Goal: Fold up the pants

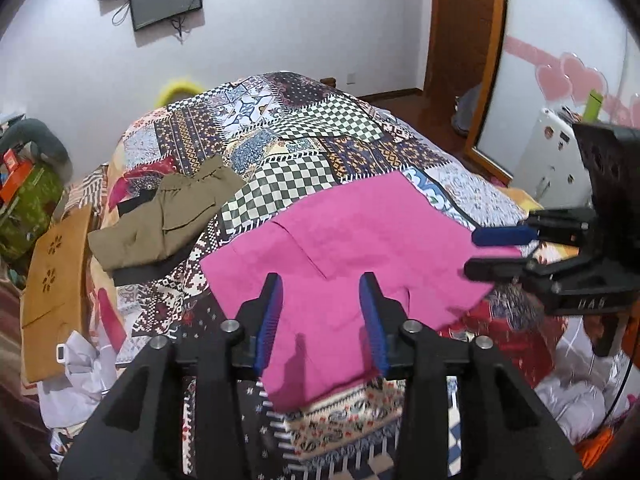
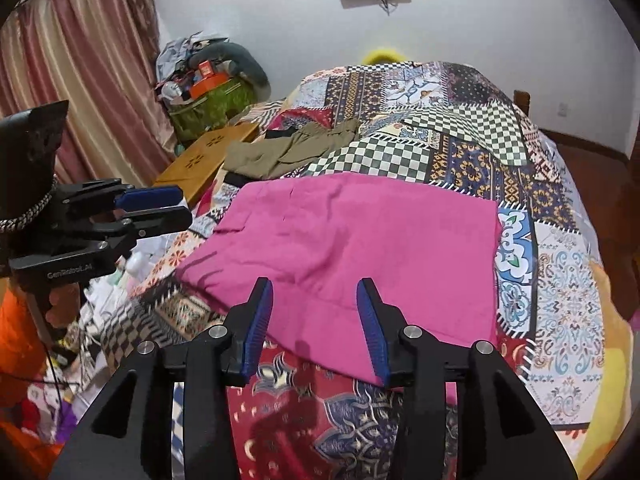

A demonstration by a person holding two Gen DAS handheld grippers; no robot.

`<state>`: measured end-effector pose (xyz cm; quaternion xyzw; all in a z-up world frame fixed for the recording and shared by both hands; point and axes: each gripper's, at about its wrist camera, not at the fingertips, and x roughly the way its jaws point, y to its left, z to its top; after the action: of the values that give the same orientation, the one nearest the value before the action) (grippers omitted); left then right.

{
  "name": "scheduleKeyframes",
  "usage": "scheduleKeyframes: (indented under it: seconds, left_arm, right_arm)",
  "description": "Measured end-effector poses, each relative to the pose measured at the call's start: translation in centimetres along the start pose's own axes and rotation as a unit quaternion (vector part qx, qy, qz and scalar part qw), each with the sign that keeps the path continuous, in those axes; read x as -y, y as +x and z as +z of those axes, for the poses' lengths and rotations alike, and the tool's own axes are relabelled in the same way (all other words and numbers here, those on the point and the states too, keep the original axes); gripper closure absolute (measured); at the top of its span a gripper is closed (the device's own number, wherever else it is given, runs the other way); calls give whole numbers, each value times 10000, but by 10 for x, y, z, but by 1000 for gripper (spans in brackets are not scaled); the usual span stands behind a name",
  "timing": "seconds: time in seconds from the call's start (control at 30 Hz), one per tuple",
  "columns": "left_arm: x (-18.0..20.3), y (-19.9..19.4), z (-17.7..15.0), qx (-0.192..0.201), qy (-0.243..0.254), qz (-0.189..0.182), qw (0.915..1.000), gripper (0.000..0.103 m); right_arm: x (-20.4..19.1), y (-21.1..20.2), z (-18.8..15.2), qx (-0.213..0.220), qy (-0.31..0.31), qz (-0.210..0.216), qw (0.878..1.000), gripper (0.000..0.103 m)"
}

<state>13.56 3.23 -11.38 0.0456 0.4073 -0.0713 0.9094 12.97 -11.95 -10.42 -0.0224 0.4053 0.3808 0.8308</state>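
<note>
Pink pants point(image 1: 360, 240) lie folded flat on the patchwork bedspread point(image 1: 320, 140), near its front edge. My left gripper point(image 1: 321, 284) hovers just above their near left part, jaws open, no cloth between the blue pads. From the right wrist view it shows at the left point(image 2: 182, 205), off the cloth's edge. My right gripper point(image 2: 315, 286) stands open over the near edge of the pink pants point(image 2: 360, 240), nothing pinched. It appears in the left wrist view at the right point(image 1: 480, 254), beside the pants' right corner.
Olive-brown pants point(image 1: 168, 220) point(image 2: 288, 152) lie crumpled at the bed's far left. A wooden board point(image 1: 52, 280) point(image 2: 200, 156) leans beside the bed. A green bag with clutter point(image 2: 208, 104) stands by the curtain. White cloth point(image 1: 80, 380) lies near the bed's front left.
</note>
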Motion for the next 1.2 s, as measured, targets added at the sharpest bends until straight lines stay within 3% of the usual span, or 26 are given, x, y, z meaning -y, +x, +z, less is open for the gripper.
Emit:
scheduleKeyframes:
  seconds: [0.23,0.37,0.5,0.6,0.73,0.9,1.2]
  left_arm:
    - [-7,49,-12,-644,-454,-275,9965,54]
    - [-7,71,-34,-996,-342,-80,9944,52]
    - [-14,63,-51,-759,-72,57,9971,35]
    - [-32,60,-57,-846,-274,8,9960,31]
    - [-42,56,-65,-859,-525,-137,9948,30]
    - [-35,48,-69,-745,-417,102,9963,30]
    - [-39,40,-73,-746,-508,137,9958,30]
  right_arm:
    - [6,33,0,-320,271,83,9991,63]
    - [11,51,-11,-624,342,51,9974,63]
    - [15,51,-23,-651,295,33,9974,63]
    - [18,43,-27,-626,209,-33,9978,63]
    - [25,34,-32,-597,237,-208,9977,63]
    - [43,20,-42,-565,468,-330,9968,63]
    - [81,-2,-64,-463,1118,-628,9907,63]
